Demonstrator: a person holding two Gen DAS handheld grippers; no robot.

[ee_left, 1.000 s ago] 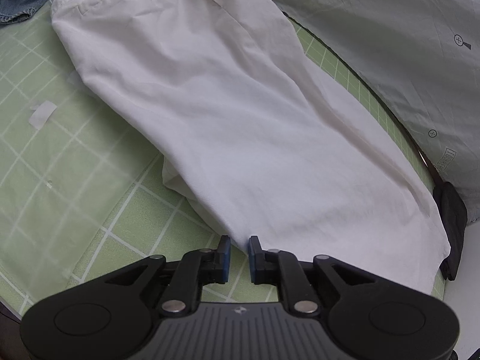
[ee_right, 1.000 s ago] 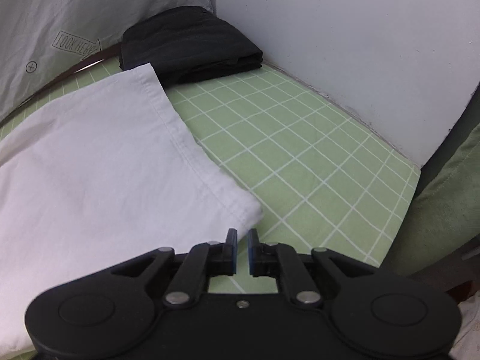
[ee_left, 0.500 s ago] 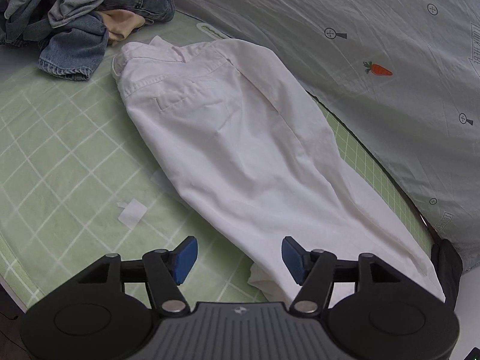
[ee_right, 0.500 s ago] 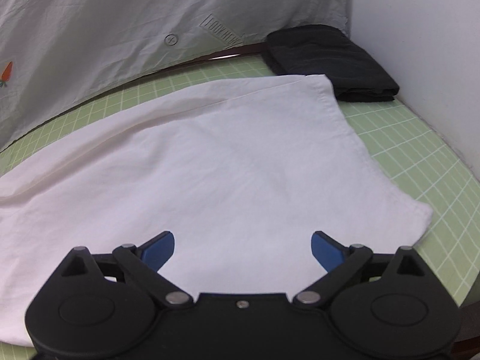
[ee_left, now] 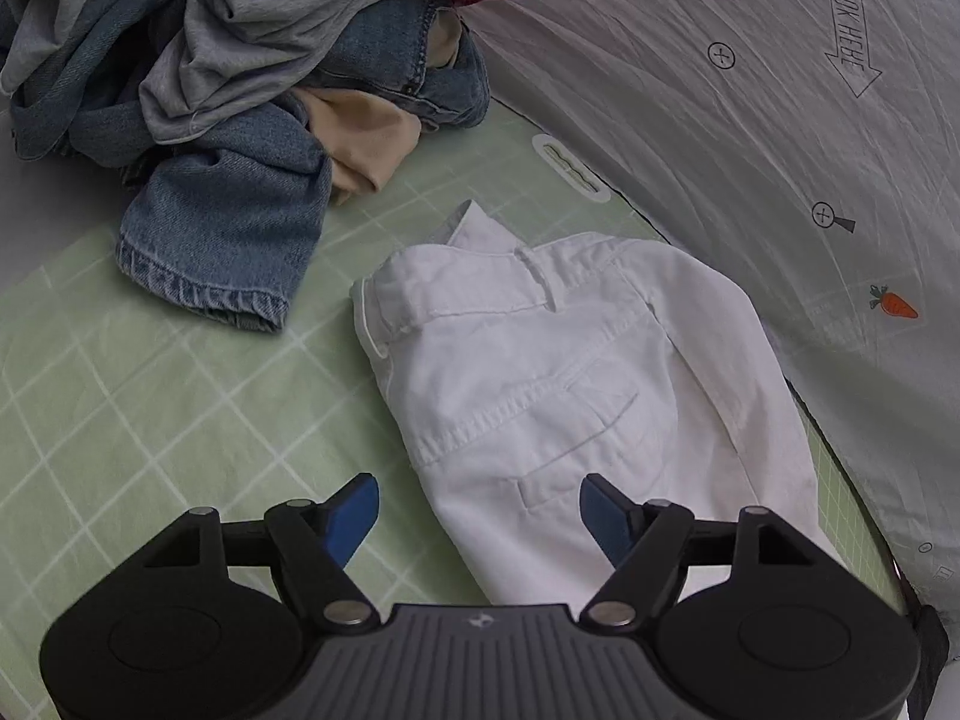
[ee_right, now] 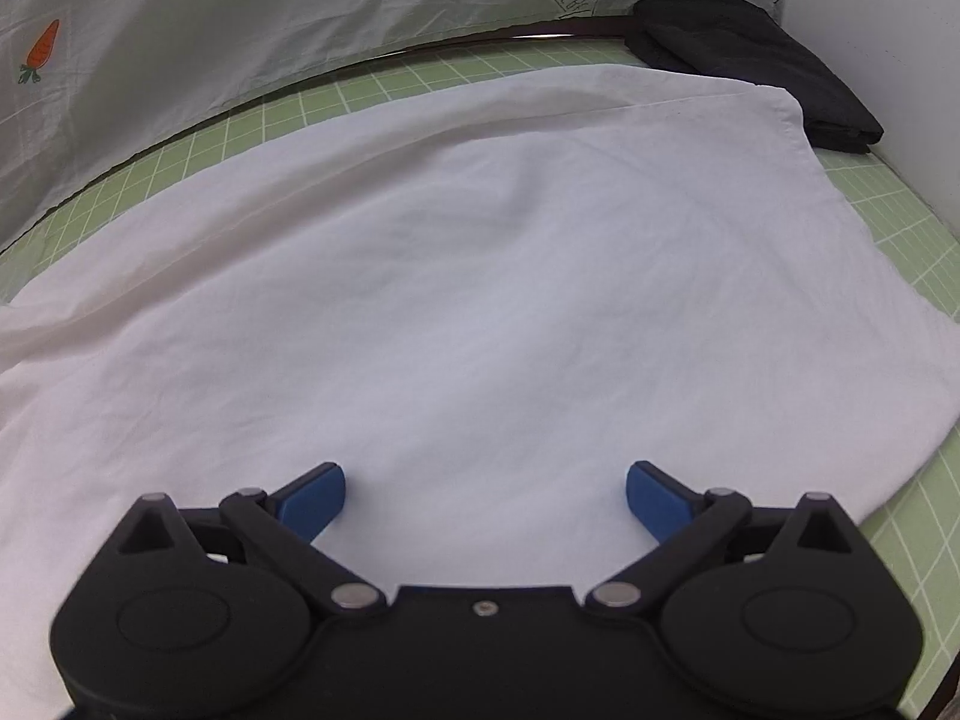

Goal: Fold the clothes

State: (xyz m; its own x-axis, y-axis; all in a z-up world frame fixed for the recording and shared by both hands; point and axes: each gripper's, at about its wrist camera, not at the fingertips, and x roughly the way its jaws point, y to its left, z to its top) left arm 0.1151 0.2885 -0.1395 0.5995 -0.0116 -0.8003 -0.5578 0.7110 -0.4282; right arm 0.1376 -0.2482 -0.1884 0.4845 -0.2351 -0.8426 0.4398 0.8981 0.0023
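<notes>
On the green checked sheet point(ee_left: 150, 396) lie the white cotton trousers point(ee_left: 540, 372), folded lengthwise. Over their waistband end I hold my left gripper point(ee_left: 480, 516), jaws just spreading, nothing between them. Above the leg end point(ee_right: 480, 276) my right gripper point(ee_right: 486, 498) gapes wide, released, near a folded black garment point(ee_right: 750, 54).

I am seeing open green checked mat point(ee_left: 150, 408) lying free toward the near edge, beside the white trousers point(ee_left: 570, 384). A heap of clothes point(ee_left: 240, 78) is crowding the far left corner. The grey carrot-print sheet point(ee_right: 240, 18) is walling off the far edge, and a folded black garment point(ee_right: 756, 66) is filling the far right corner.
</notes>
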